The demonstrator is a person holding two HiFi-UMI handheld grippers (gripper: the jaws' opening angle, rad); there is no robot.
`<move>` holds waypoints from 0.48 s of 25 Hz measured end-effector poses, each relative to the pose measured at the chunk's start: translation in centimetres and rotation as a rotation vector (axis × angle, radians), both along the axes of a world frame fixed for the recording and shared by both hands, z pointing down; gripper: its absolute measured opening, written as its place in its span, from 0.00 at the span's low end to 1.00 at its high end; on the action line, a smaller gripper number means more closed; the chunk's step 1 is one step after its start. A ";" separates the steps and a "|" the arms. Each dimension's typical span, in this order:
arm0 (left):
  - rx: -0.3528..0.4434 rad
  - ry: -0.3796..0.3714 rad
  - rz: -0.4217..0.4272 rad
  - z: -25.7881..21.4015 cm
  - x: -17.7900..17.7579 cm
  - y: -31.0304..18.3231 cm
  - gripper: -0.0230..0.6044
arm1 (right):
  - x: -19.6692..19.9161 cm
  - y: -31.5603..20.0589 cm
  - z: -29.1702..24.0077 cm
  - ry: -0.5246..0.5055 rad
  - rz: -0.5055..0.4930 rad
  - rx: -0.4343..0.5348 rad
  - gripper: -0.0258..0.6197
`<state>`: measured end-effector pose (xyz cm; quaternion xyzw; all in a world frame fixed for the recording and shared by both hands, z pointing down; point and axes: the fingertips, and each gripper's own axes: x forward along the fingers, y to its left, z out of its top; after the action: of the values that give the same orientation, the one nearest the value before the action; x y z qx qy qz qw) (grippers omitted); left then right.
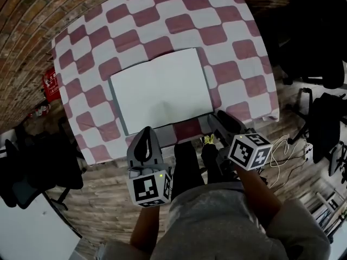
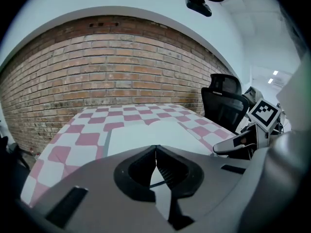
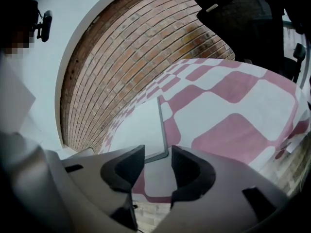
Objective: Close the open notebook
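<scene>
A red-and-white checked cloth (image 1: 238, 47) covers the table and hangs over its near edge. Behind the table stands a brick wall (image 2: 121, 57), with plain white wall above it. A small red item (image 1: 50, 84) with white print sits at the foot of the bricks, left of the table. The floor (image 1: 103, 194) is wood planks. A black office chair (image 2: 223, 106) stands just off the table's right side, more dark chairs (image 1: 32, 167) crowd the left, and white cables (image 1: 287, 148) lie looped on the floor at the right.

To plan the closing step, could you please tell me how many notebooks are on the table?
1: the open notebook with blank white pages lies mid-table on the red-and-white checked tablecloth; none seems hidden.
</scene>
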<state>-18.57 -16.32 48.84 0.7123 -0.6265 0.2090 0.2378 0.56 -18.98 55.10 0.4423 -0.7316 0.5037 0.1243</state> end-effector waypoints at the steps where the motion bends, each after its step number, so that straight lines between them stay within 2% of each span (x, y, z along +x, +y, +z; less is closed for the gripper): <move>1: -0.010 0.001 0.004 0.5 -0.1 -0.1 0.05 | 0.0 0.0 0.2 0.006 0.007 -0.008 0.29; 8: -0.055 0.016 0.030 3.5 -0.6 -0.7 0.05 | -0.6 -0.4 0.6 0.065 0.022 -0.048 0.29; 12: -0.068 0.024 0.037 4.1 -0.6 -0.9 0.05 | -0.7 -0.5 0.8 0.038 0.048 -0.095 0.29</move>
<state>-19.19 -17.22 52.94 0.7177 -0.6028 0.2260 0.2655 -0.18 -19.47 55.94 0.4628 -0.6935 0.5323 0.1467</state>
